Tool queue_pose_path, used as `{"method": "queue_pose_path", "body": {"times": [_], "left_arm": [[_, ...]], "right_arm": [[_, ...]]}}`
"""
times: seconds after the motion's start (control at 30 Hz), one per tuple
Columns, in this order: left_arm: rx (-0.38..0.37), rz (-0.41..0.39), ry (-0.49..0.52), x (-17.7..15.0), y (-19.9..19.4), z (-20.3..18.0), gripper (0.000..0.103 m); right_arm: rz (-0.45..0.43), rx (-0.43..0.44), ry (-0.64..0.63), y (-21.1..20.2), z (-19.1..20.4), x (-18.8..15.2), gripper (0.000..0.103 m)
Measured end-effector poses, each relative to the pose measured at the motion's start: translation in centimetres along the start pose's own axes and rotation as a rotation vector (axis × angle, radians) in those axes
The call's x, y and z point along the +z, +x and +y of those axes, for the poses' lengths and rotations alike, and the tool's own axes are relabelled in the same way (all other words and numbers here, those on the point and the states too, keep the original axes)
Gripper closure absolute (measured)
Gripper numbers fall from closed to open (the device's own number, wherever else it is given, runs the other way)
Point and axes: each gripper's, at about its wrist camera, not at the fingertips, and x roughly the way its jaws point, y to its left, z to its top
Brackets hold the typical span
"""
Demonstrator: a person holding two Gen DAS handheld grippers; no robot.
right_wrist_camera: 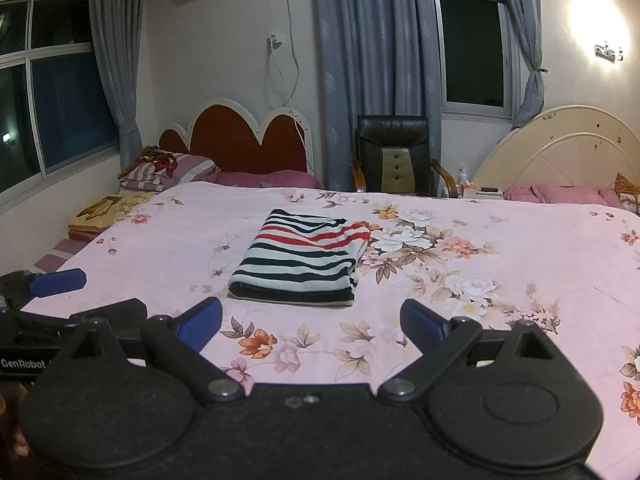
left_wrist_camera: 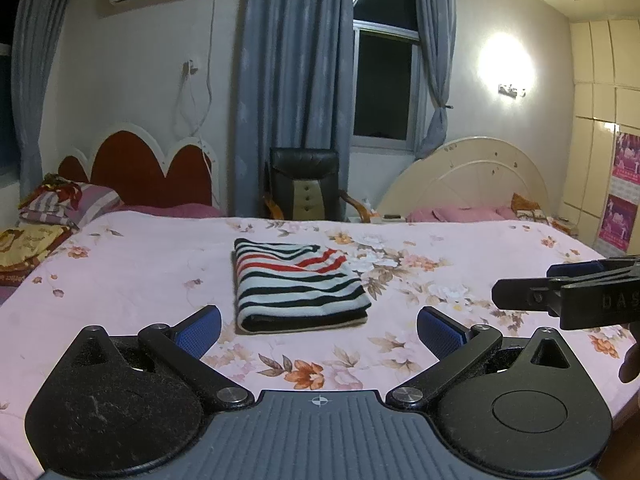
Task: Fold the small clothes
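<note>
Left gripper (left_wrist_camera: pixel 319 330): two black link arms, each carrying a blue ribbed pad (left_wrist_camera: pixel 199 330) at its tip. Silver pivot screws sit at the arm joints. The arms hinge on two rounded black housings — the left one felt-textured, the right one with a raised disc. A grey ridged plate with a small crosshair mark lies at bottom centre.

Right gripper (right_wrist_camera: pixel 311 320): same black linkage, blue pads (right_wrist_camera: pixel 200 322), silver screws. Its centre plate is black with two small holes. White "GenRobot" lettering appears at the lower left edge of the right wrist view.
</note>
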Motion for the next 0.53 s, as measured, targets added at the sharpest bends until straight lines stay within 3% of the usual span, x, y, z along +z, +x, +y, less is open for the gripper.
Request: {"method": "queue_pose_path", "body": {"times": [0.53], "left_arm": [[-0.007,-0.005,0.007,0.09,0.26,-0.18,0.0]], "right_arm": [[0.003,0.011,-0.016,0.07,0.14,0.12,0.008]]}}
